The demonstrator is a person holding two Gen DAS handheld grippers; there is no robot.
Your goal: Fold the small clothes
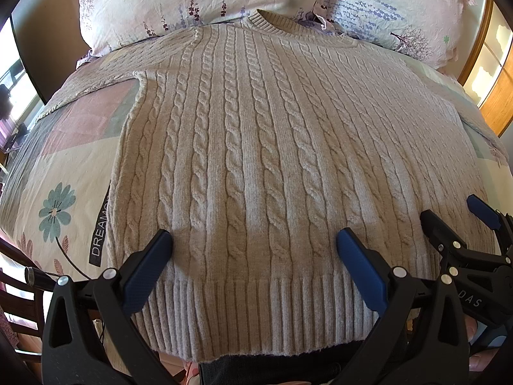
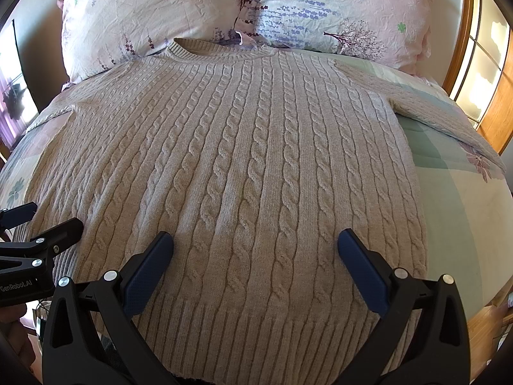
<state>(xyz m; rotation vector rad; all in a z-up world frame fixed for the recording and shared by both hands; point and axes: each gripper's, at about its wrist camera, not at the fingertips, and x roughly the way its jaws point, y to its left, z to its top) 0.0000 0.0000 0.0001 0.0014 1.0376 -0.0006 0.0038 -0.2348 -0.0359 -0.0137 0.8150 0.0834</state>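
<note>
A beige cable-knit sweater (image 1: 256,147) lies flat and face up on the bed, collar (image 1: 269,22) toward the pillows, ribbed hem nearest me. It fills the right wrist view too (image 2: 243,166). One sleeve stretches to the left (image 1: 96,77), the other to the right (image 2: 433,109). My left gripper (image 1: 253,243) is open and empty, hovering over the hem's left part. My right gripper (image 2: 255,243) is open and empty over the hem's right part; it also shows in the left wrist view (image 1: 455,215). The left gripper shows at the left edge of the right wrist view (image 2: 48,218).
Two floral pillows (image 1: 192,0) (image 2: 336,9) lie behind the collar. The patchwork bedspread (image 1: 64,166) shows on both sides of the sweater (image 2: 465,199). A wooden window frame (image 2: 461,48) stands on the right. A dark chair (image 1: 19,304) stands at lower left.
</note>
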